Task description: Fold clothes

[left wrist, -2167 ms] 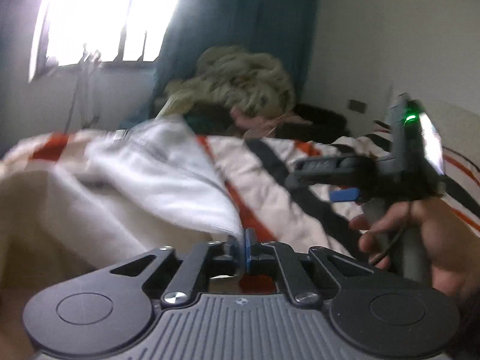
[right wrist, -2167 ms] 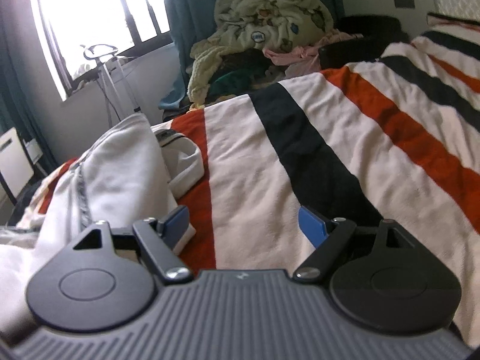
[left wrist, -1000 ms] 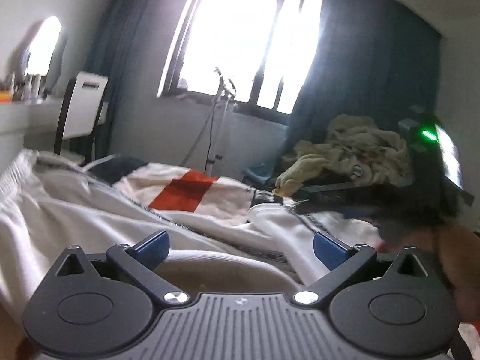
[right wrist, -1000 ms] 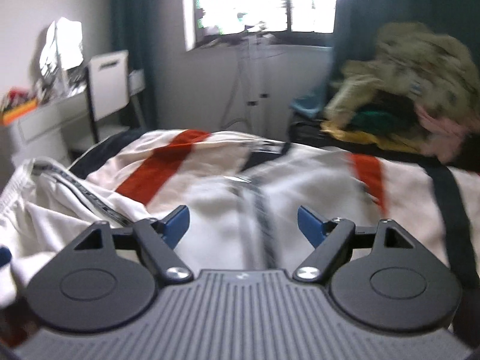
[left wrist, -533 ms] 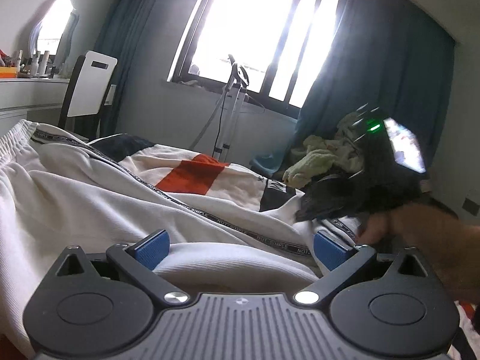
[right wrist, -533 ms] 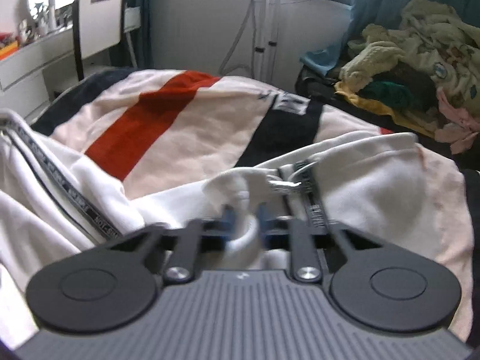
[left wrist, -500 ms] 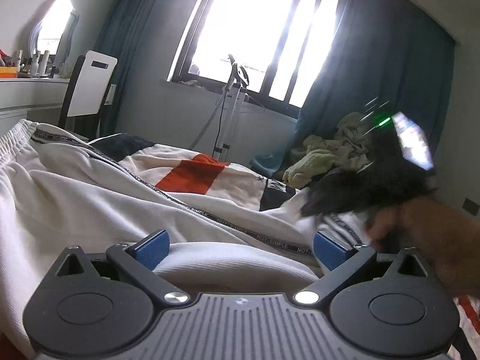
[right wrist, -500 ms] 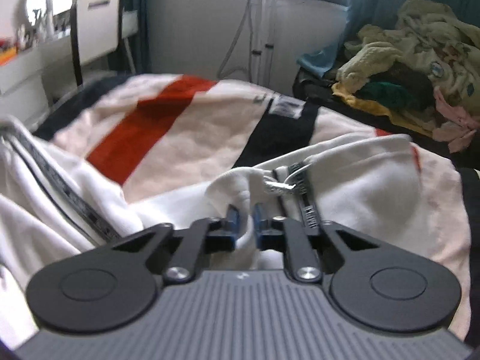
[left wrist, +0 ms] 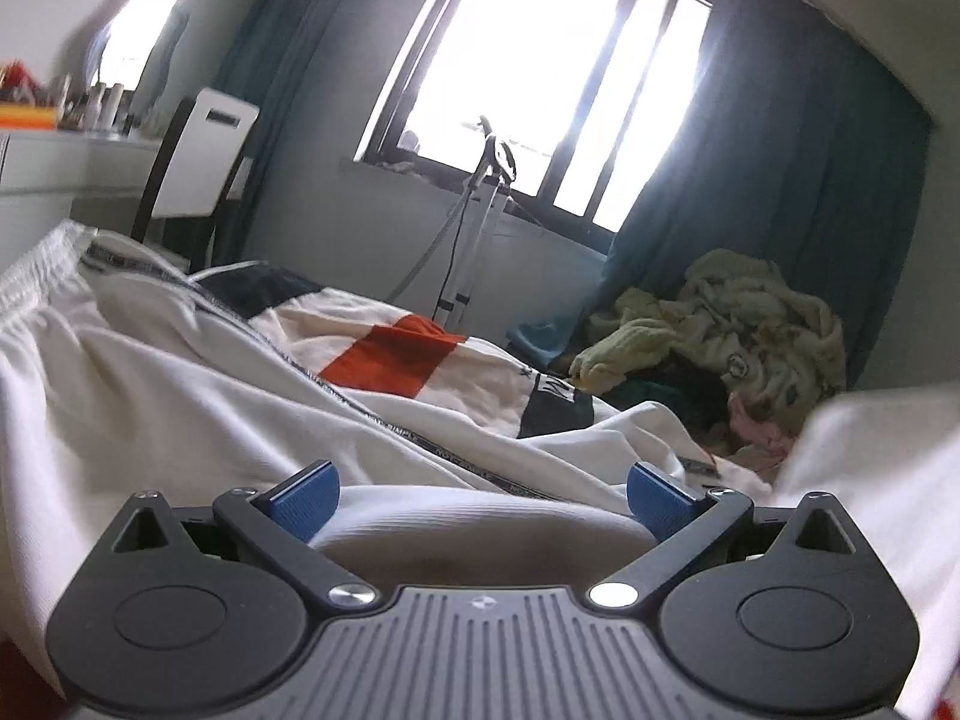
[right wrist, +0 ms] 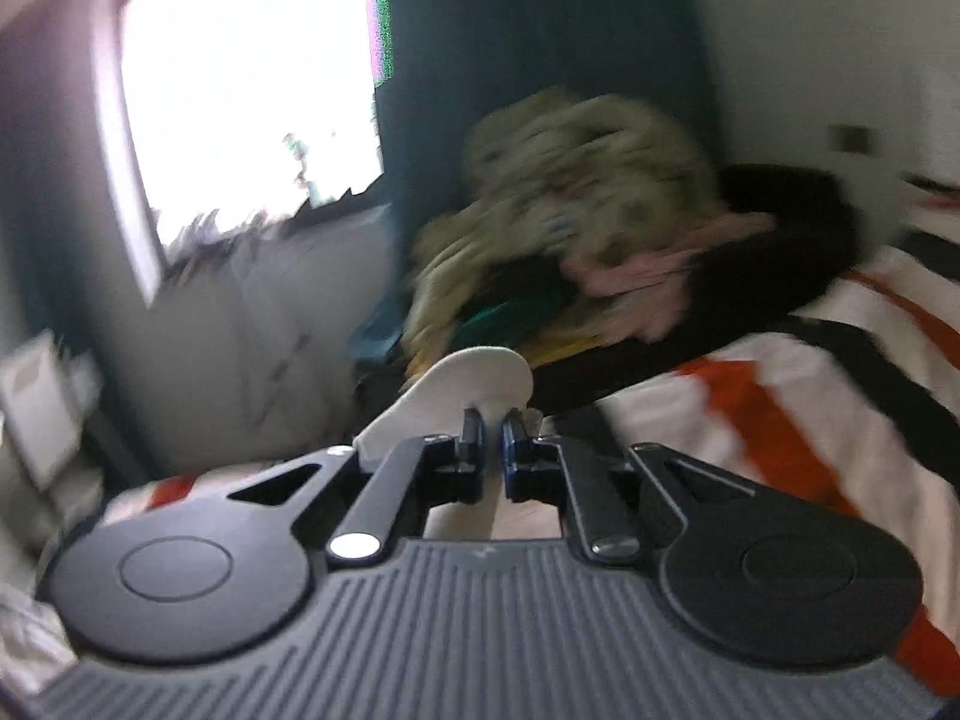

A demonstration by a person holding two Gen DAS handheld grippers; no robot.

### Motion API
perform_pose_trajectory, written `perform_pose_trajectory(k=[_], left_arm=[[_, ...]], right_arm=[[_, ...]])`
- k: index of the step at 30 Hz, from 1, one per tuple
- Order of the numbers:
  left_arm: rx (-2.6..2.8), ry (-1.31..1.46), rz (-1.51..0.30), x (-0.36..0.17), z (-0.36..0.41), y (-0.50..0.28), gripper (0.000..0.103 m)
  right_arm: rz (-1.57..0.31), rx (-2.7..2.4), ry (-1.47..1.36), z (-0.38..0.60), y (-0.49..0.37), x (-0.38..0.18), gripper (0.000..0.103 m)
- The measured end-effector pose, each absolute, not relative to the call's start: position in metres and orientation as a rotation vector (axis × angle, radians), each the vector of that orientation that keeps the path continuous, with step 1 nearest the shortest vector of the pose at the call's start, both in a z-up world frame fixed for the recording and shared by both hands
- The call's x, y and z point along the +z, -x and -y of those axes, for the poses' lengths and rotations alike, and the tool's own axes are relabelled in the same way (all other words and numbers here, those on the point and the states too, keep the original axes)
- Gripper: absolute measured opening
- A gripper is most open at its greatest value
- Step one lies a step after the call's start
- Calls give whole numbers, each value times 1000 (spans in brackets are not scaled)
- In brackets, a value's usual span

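White garment (left wrist: 180,396): sprawled across the bed (left wrist: 396,354), dark printed tape along its seam, elastic waistband at the far left of my left view.
My left gripper (left wrist: 480,495): blue pads spread wide, a rounded fold of the garment lying between them, unpinched.
My right gripper (right wrist: 491,450): pads clamped on a flap of the white garment (right wrist: 474,375), lifted above the striped bedcover (right wrist: 780,420); view blurred.
Pile of clothes (left wrist: 738,324): heaped beyond the bed, beside the teal curtain (left wrist: 780,192).

A striped bedspread (left wrist: 396,354), bright window (left wrist: 540,78), teal curtain (left wrist: 780,210) and white chair (left wrist: 204,156).
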State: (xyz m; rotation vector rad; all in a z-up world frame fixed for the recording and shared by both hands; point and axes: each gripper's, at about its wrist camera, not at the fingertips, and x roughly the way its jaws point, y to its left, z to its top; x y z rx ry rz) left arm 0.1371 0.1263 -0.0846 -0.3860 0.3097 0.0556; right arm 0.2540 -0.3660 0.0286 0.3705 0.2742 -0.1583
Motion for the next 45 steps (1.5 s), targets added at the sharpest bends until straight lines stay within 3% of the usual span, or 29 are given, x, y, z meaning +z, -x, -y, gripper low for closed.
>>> perform_pose_trajectory(k=[3,13,15,17,19,21,27,29,32,34,36,38,45], left_arm=[[46,386,-299,-80,-124,-130,103],[158,518,-406,-77,-145,-114,103],[221,562,-451,-76,-157,-106,103],[275,616,-497,-77,-171,-95,103],[318,691,-545,-80,-191,-82,103],[358,790,-576,-84,-215,-69,102],[531,1043,-585,-96,-284,-42,99],[530,1119,-572,-106,-295,-46,93],[547,1203,-573,-119,-308,-58,65],[551,1223,-557,-123,-312,-63,33],[567,1195,-543,-119,-316,-64,22],[572,1173,-503,-110,-322,-57,17],[496,1167,-436,-65,-353,-16,13]], right_arm=[[-263,-269,-487,421,-217,-5,8],[-683,-503,-900,483,-169,-136,11],[-714,-513,-991,488,-163,-151,19],[-735,-470,-1101,488,-157,-164,49],[-728,-432,-1191,488,-153,-171,64],[-725,-419,-1210,484,-153,-170,64],[-715,-511,-1144,489,-158,-172,59],[-700,-551,-1168,497,-158,-180,40],[-699,-560,-1136,503,-166,-184,23],[-693,-558,-1100,504,-171,-183,17],[-662,-554,-1079,504,-171,-179,13],[-607,-546,-1078,506,-165,-172,7],[-450,-589,-1091,515,-128,-145,6]])
